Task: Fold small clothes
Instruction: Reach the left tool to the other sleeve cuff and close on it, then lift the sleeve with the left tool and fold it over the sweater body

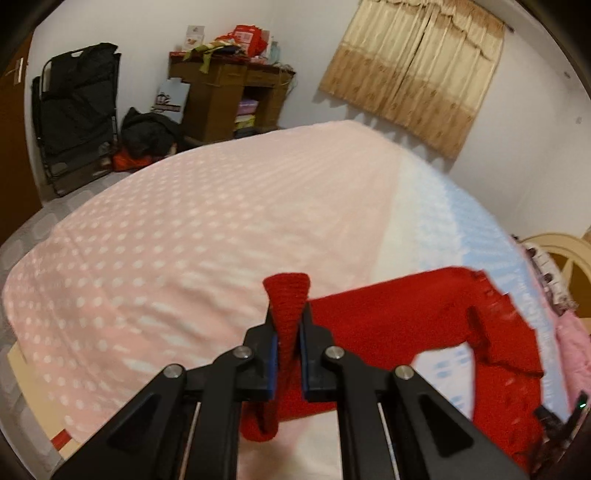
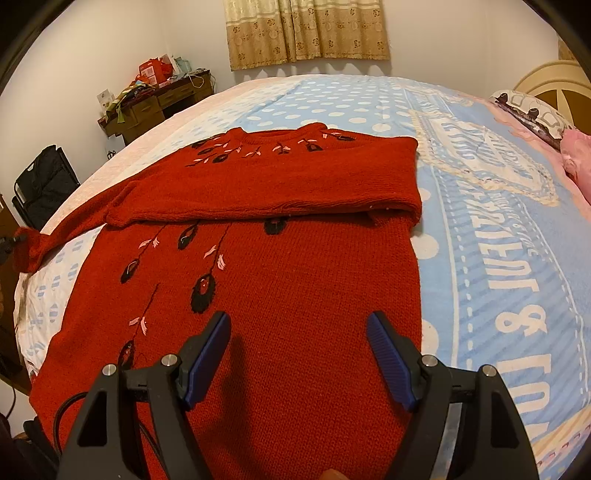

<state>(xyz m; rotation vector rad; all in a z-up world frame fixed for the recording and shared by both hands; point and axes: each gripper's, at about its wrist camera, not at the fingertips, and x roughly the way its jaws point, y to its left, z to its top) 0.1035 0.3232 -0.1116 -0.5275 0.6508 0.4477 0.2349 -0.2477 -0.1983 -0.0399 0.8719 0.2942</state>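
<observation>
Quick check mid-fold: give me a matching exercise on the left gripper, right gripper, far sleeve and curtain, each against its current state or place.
Things:
1. left gripper
2. right gripper
3. far sleeve
4. curtain

States or places:
A. hangs on the wall beyond the bed
B. folded across the sweater's chest
C. open above the sweater's lower body
D. shut on the sleeve cuff

Pairs: 1-D, 2-C, 3-B, 4-A
</observation>
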